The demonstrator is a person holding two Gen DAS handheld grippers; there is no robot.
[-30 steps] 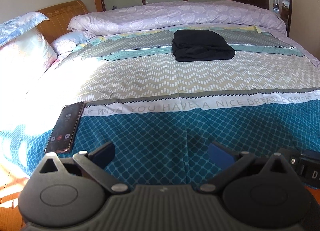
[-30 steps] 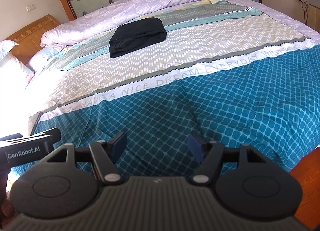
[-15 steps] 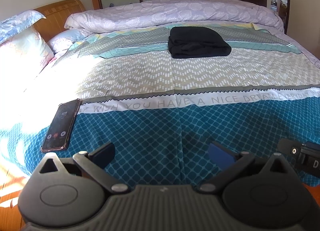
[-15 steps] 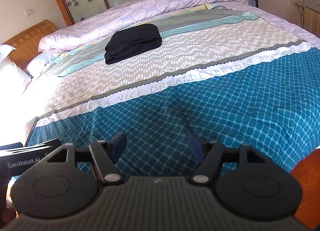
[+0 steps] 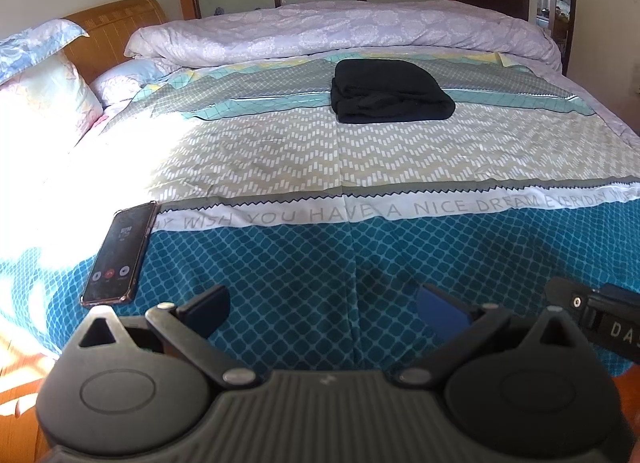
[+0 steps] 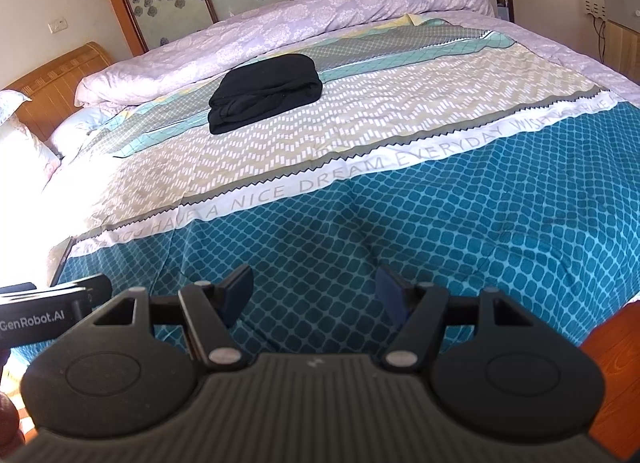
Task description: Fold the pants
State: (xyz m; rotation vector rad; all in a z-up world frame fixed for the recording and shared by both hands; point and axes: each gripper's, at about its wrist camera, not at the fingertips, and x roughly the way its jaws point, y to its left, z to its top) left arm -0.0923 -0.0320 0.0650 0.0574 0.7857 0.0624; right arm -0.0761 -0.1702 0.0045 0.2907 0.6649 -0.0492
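Black pants (image 5: 390,91) lie folded in a compact bundle on the far middle of the bed; they also show in the right wrist view (image 6: 266,93). My left gripper (image 5: 323,309) is open and empty, held over the near blue edge of the bedspread, far from the pants. My right gripper (image 6: 314,295) is open and empty, also over the near edge of the bed. Each gripper's body shows at the side of the other's view.
A phone (image 5: 120,253) with a lit screen lies on the bed's near left. A rolled lilac duvet (image 5: 340,31) lies along the far side. Pillows (image 5: 44,103) and a wooden headboard (image 5: 116,29) stand at the left. Wooden floor (image 6: 612,347) shows at the near right.
Both grippers have drawn back and slightly up from the bed, so the pants look farther away. Both stay open. The pants have not moved.
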